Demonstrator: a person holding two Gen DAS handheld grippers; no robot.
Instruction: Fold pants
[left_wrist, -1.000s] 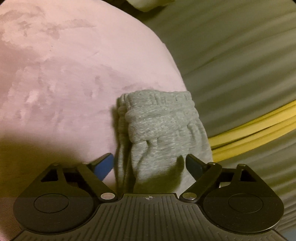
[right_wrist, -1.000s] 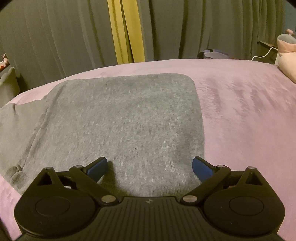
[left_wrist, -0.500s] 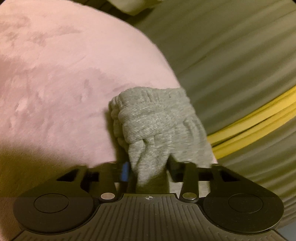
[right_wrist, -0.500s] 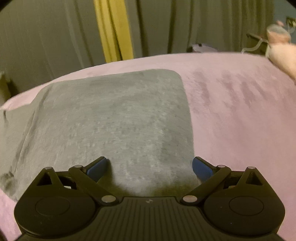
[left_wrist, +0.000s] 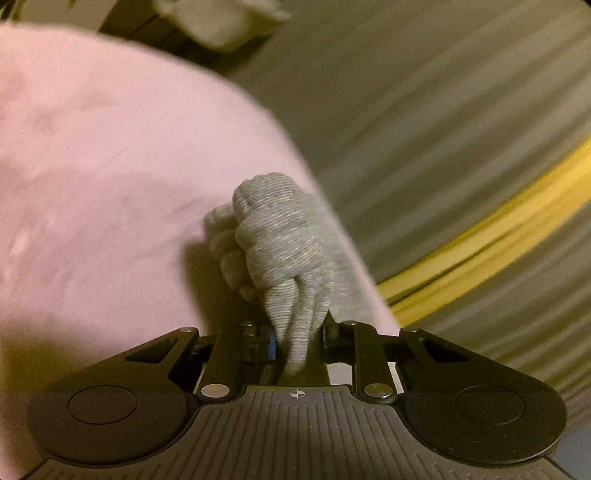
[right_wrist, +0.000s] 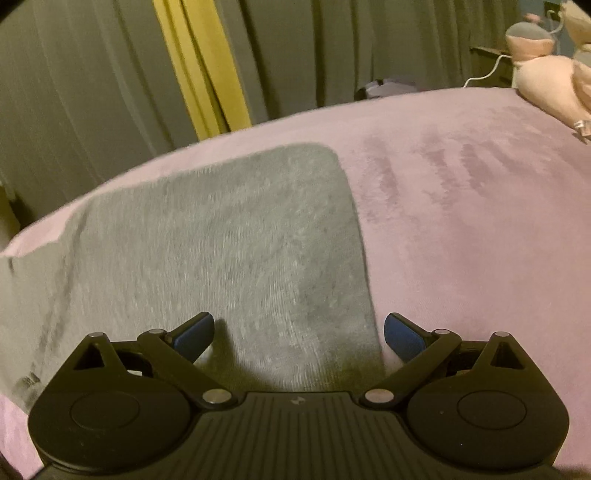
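The grey knit pants (right_wrist: 229, 236) lie flat on a pink bed cover (right_wrist: 461, 221), one wide folded panel filling the right wrist view. Their ribbed cuff end (left_wrist: 280, 240) bunches up in the left wrist view near the bed's edge. My left gripper (left_wrist: 297, 341) is shut on that cuff, the cloth pinched between its pads and lifted a little off the cover. My right gripper (right_wrist: 299, 332) is open just over the near edge of the flat panel, its blue pads (right_wrist: 400, 334) apart with cloth below them, not touching that I can tell.
Grey curtains (right_wrist: 92, 92) with a yellow strip (right_wrist: 207, 74) hang behind the bed. Pink plush toys (right_wrist: 546, 85) and a white cable (right_wrist: 487, 74) sit at the bed's far right corner. The bed edge (left_wrist: 295, 147) drops off just right of the cuff.
My left gripper closed from wide open onto the cuff and raised it slightly, bunching the cloth. The right gripper stayed open while its view rolled a little.
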